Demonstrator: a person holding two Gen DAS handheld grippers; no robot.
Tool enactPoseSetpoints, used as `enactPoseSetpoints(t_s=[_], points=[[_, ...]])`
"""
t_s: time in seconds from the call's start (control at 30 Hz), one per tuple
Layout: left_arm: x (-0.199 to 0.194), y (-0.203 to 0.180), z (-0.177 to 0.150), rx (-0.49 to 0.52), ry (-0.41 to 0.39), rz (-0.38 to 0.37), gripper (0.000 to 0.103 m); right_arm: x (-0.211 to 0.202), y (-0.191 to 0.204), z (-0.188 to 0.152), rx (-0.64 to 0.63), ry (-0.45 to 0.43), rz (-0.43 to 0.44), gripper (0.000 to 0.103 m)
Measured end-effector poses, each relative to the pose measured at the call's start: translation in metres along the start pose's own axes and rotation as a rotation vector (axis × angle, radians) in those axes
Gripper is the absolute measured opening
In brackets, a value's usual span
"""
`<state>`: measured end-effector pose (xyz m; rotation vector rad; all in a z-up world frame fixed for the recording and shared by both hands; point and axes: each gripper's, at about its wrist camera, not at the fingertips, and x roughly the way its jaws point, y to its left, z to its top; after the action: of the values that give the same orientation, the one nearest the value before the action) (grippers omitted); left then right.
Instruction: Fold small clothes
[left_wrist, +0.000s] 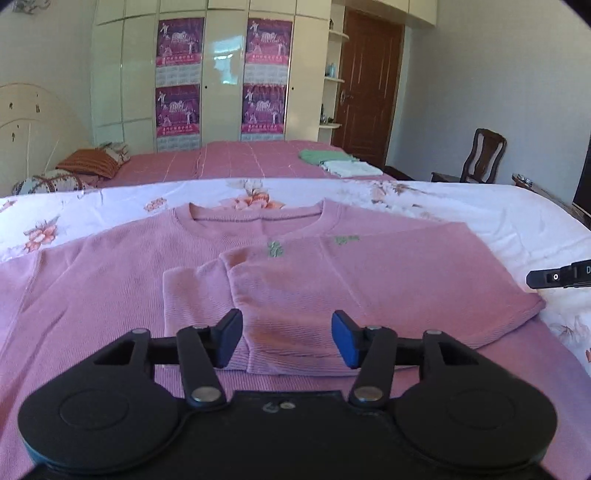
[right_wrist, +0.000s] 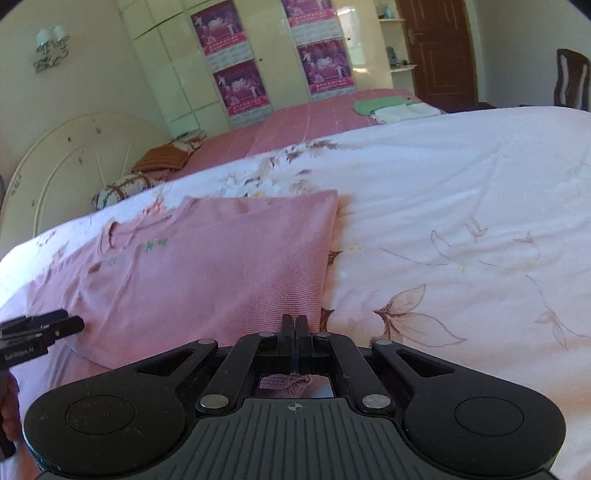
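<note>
A pink knit sweater (left_wrist: 332, 269) lies flat on the floral bedsheet (left_wrist: 461, 206), neckline away from me. Its right side and sleeve are folded inward; the cuff lies near the middle. My left gripper (left_wrist: 287, 341) is open and empty, just above the folded sleeve's cuff end. My right gripper (right_wrist: 294, 326) has its jaws together at the sweater's (right_wrist: 207, 266) lower right folded edge; pink fabric shows beneath the jaws, so it seems pinched. The right gripper's tip also shows in the left wrist view (left_wrist: 554, 277); the left gripper shows at the left of the right wrist view (right_wrist: 40, 328).
A second bed with a pink checked cover (left_wrist: 229, 160) lies beyond, holding folded green and white clothes (left_wrist: 340, 162) and pillows (left_wrist: 88, 162). A wardrobe with posters (left_wrist: 221, 74), a brown door (left_wrist: 365, 85) and a wooden chair (left_wrist: 484, 155) stand behind.
</note>
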<state>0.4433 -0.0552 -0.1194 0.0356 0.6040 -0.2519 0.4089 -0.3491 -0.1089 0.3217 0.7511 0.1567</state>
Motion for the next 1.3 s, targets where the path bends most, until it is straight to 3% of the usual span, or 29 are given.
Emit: enactPoseSetpoints(t_s=[0.1, 0.17, 0.27, 0.37, 0.43, 0.47, 0.5, 0.6, 0.63, 0.67, 0.73, 0.9, 1.0, 1.1, 1.13, 1.2, 1.3], points=[[0.014, -0.004, -0.012, 0.015, 0.108, 0.016, 0.063, -0.019, 0.006, -0.011, 0.020, -0.034, 0.020, 0.000], [0.008, -0.006, -0.013, 0.020, 0.078, 0.030, 0.056, -0.006, 0.010, -0.026, -0.004, 0.061, 0.004, 0.000], [-0.013, 0.000, -0.009, -0.001, -0.021, 0.050, 0.053, -0.013, 0.018, -0.029, 0.003, 0.055, -0.011, 0.000], [-0.015, 0.019, -0.007, -0.068, -0.016, 0.106, 0.053, -0.021, 0.019, -0.029, 0.032, 0.024, -0.015, 0.000], [-0.005, 0.033, -0.007, -0.103, 0.030, 0.100, 0.053, -0.024, 0.018, -0.032, 0.058, 0.008, -0.022, 0.000], [0.007, 0.038, -0.008, -0.115, 0.101, 0.088, 0.059, -0.025, 0.019, -0.033, 0.056, -0.002, -0.032, 0.000], [0.012, 0.042, -0.011, -0.124, 0.124, 0.079, 0.062, -0.023, 0.019, -0.034, 0.052, 0.002, -0.042, 0.000], [-0.005, 0.052, -0.007, -0.172, 0.086, 0.064, 0.063, -0.012, 0.020, -0.036, 0.074, 0.061, -0.066, 0.000], [-0.017, 0.055, -0.008, -0.166, 0.041, 0.081, 0.067, -0.014, 0.023, -0.033, 0.078, 0.062, -0.079, 0.000], [-0.028, 0.060, -0.011, -0.168, 0.013, 0.104, 0.078, -0.017, 0.027, -0.031, 0.077, 0.045, -0.077, 0.000], [-0.050, 0.084, -0.021, -0.218, -0.011, 0.142, 0.080, -0.025, 0.036, -0.029, 0.086, 0.010, -0.063, 0.000], [-0.108, 0.198, -0.056, -0.497, -0.008, 0.292, 0.056, -0.020, 0.052, -0.030, 0.132, 0.019, -0.091, 0.000], [-0.149, 0.272, -0.081, -0.693, -0.050, 0.428, 0.056, -0.013, 0.064, -0.031, 0.158, 0.030, -0.100, 0.000], [-0.185, 0.333, -0.104, -0.864, -0.112, 0.504, 0.056, -0.003, 0.082, -0.033, 0.179, 0.039, -0.115, 0.000], [-0.193, 0.348, -0.109, -0.908, -0.126, 0.511, 0.056, 0.002, 0.089, -0.033, 0.184, 0.042, -0.131, 0.007], [-0.202, 0.375, -0.116, -0.978, -0.152, 0.512, 0.059, 0.007, 0.105, -0.033, 0.184, 0.015, -0.155, 0.075], [-0.209, 0.403, -0.124, -1.051, -0.208, 0.507, 0.063, 0.013, 0.128, -0.029, 0.172, -0.030, -0.145, 0.073]])
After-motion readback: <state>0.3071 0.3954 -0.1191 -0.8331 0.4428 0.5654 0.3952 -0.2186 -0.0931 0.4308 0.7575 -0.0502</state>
